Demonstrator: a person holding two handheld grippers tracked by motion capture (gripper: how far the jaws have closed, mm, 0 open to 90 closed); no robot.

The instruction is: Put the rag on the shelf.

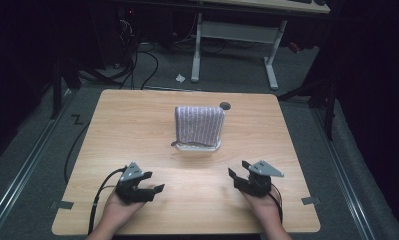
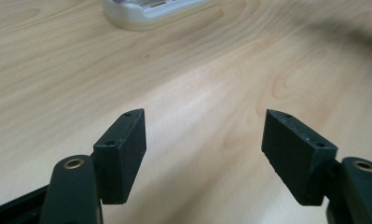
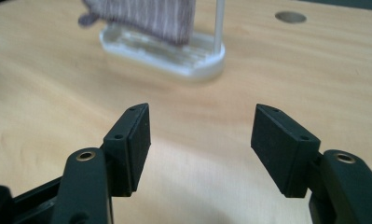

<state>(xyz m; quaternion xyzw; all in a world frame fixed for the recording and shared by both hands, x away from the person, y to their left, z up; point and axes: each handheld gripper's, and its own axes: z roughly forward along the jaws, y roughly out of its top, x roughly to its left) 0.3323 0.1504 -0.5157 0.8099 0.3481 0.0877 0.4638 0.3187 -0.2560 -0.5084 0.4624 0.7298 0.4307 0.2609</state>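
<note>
Table [image 1: 137,130]: light wood, I sit at near edge. Small round hole [image 1: 225,105] near far edge.

Cloth [image 1: 199,125]: striped purple-grey, draped over upright white rack [image 1: 197,147] at table centre, hanging to rack's base. Loose corner dangles at its left. Well apart from both my grippers.

My left gripper [image 1: 154,182]: near left, jaws wide, nothing between, bare wood under them.

My right gripper [image 1: 238,169]: near right, jaws wide, nothing held, facing rack and cloth ahead.
</note>
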